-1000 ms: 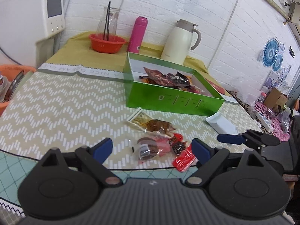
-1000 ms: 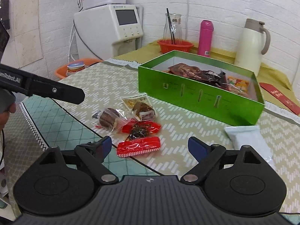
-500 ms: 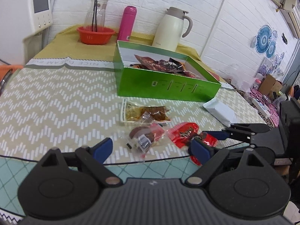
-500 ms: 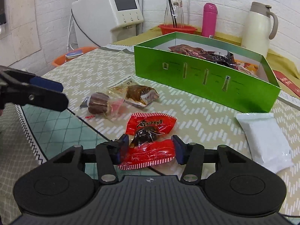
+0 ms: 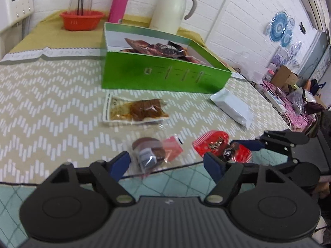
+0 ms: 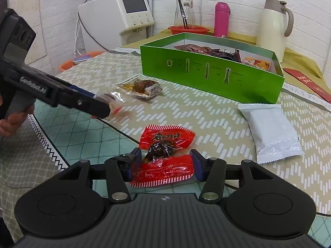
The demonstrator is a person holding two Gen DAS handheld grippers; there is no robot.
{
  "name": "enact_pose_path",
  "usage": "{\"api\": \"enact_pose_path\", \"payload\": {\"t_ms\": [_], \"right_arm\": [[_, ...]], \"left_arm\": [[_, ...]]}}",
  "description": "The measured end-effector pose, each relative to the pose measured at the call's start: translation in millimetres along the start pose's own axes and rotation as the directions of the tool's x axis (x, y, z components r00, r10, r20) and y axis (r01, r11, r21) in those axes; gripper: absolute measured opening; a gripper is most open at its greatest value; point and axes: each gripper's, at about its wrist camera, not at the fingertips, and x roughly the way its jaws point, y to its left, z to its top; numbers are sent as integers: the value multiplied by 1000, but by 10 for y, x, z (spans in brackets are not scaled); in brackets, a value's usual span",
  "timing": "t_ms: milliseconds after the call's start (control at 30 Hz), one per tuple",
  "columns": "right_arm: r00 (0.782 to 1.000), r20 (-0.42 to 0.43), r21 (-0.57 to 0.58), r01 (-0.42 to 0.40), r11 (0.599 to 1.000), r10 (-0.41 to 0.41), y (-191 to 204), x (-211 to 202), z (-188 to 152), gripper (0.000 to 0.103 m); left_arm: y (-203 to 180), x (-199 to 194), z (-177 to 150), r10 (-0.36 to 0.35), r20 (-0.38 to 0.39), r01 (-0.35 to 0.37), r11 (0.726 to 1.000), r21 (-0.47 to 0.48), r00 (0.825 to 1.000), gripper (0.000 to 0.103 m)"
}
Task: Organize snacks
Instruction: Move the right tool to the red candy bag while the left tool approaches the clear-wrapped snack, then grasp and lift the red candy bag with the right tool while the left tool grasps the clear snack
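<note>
The right hand-held gripper point(image 6: 165, 164) has its blue pads against both ends of a red snack packet point(image 6: 164, 170), pinching it on the desk point(image 6: 206, 122), well in front of the green box point(image 6: 211, 76). The left hand-held gripper point(image 5: 166, 163), whose jaws have just been closing, stands spread around a clear-wrapped brown cake point(image 5: 150, 152), its pads apart from the wrapper. A white packet point(image 6: 271, 132) lies nearer the box.
</note>
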Motion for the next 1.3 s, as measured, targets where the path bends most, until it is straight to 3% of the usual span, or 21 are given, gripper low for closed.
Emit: {"api": "enact_pose_path", "payload": {"t_ms": [200,467,533,567,633,733,833,1033,1200,1267,1300], "right_arm": [[1000,6,-5,5,1000,-5,17,-3,-1,99],[1000,3,-4,13,1000,-13,32,-31,-26,100],[1000,2,-4,13,1000,-13,29,-34,-31,100],[1000,1,-5,12,1000,-12,30,-32,-33,100],[1000,1,-4,11,1000,-11,30,-21,-29,101],[1000,3,-9,12,1000,-12,47,-7,-24,103],[1000,4,-18,15,1000,-15,75,2,-22,103],[1000,3,-26,16,1000,-16,81,1,-25,103],[999,24,-17,28,999,-27,90,20,-38,100],[999,34,-22,24,999,-23,114,14,-41,76],[999,39,-22,10,1000,-9,126,5,-33,21]], "left_arm": [[-122,-106,67,63,85,-70,995,76,994,90],[-54,209,167,0,18,-2,994,112,1000,90],[-29,226,136,-1,8,0,995,98,1000,84],[-20,221,117,-4,1,4,995,97,1000,68],[-20,196,85,-5,-10,6,995,100,1000,59],[-50,153,30,6,-2,-6,994,112,1000,58],[-77,111,-12,34,18,-36,993,117,999,67],[-85,40,-48,35,29,-38,993,111,999,67],[-134,63,-92,64,40,-69,988,141,997,55],[-158,53,-104,67,42,-73,988,138,997,51],[-166,48,-110,67,43,-73,988,135,997,50]]}}
